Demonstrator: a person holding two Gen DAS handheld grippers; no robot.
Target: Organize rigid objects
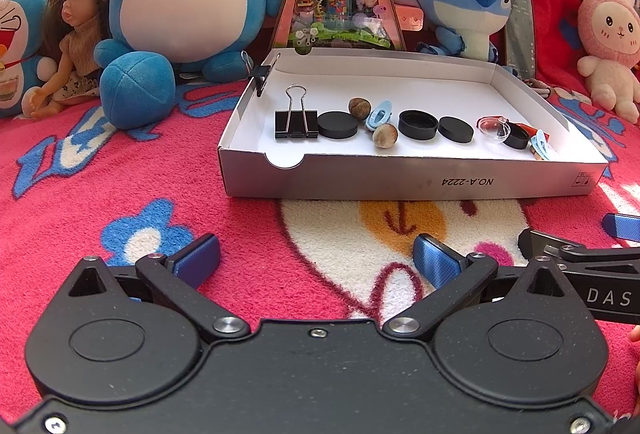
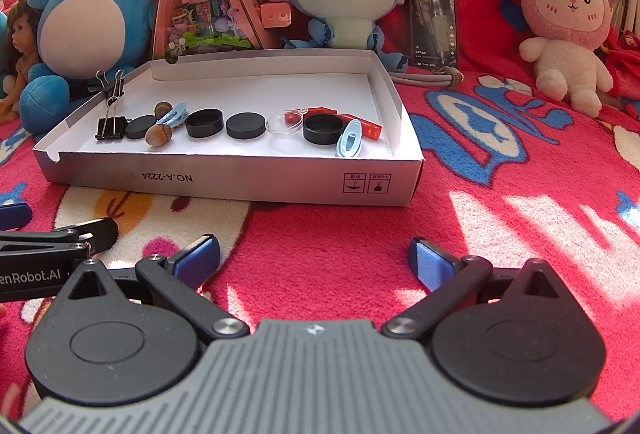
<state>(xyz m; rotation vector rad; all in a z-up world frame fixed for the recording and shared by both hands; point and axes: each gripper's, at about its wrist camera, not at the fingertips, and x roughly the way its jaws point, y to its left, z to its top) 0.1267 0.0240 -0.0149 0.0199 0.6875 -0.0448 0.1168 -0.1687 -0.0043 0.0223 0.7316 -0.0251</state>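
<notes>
Blue pads tip both tools: the left gripper [image 1: 316,258] and the right gripper [image 2: 314,260] each hover with fingers spread wide and nothing between them, low over the red fleece blanket [image 2: 500,201], just short of the front wall of the white cardboard tray [image 1: 400,181].

The rigid objects lie in a loose row along the tray's front edge. From its left corner: a black binder clip [image 1: 295,121], a black cap [image 1: 338,125], two nuts [image 1: 385,135], a pale blue clip [image 1: 378,112], two more black caps [image 1: 418,125], a clear dome [image 1: 494,127]. Toward the right corner, another black cap [image 2: 323,129], a second blue clip [image 2: 350,143] and a red piece [image 2: 360,121] are crowded together, touching.

Risks, as I judge them: the nuts are round and may roll if nudged; the packed neighbours leave little finger room, so a grasp could knock the next item. The tray is light on soft fleece; pushing its front wall may slide it. A second binder clip [image 2: 107,81] on the left rim could snag.
</notes>
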